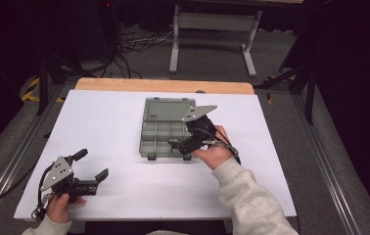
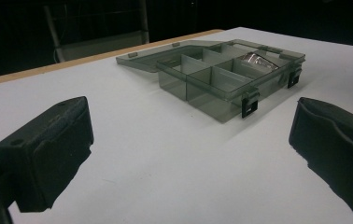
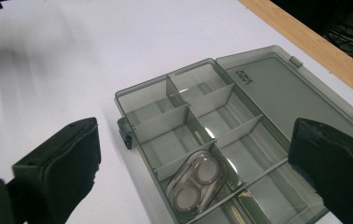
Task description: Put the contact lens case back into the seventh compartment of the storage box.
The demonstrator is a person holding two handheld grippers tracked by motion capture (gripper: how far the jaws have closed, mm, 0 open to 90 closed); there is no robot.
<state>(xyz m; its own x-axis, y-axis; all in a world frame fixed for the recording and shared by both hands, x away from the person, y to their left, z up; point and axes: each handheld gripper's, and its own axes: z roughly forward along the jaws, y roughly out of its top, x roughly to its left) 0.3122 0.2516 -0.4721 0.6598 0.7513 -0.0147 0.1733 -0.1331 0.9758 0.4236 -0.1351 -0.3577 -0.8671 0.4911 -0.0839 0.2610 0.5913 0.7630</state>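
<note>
The right tool (image 3: 193, 163) hangs spread apart over a clear plastic lens case (image 3: 199, 183) lying in the smoky-grey compartment box (image 3: 184, 112) (lid open); the left tool (image 2: 191, 154) gapes empty above the white bench (image 1: 114, 122).

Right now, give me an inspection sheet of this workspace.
Surface: white table top, wooden strip along the far edge.
Job's things: grey compartment box, lid open and lying flat behind it; clear two-well case lies in one compartment.
Clutter: nothing seen.
Grippers: left tool open, low over the near left of the table, holding nothing; right tool open over the box, nothing between its pads.
Cables: bundle on the floor beyond the table.
Surroundings: grey metal frame, dark floor.
</note>
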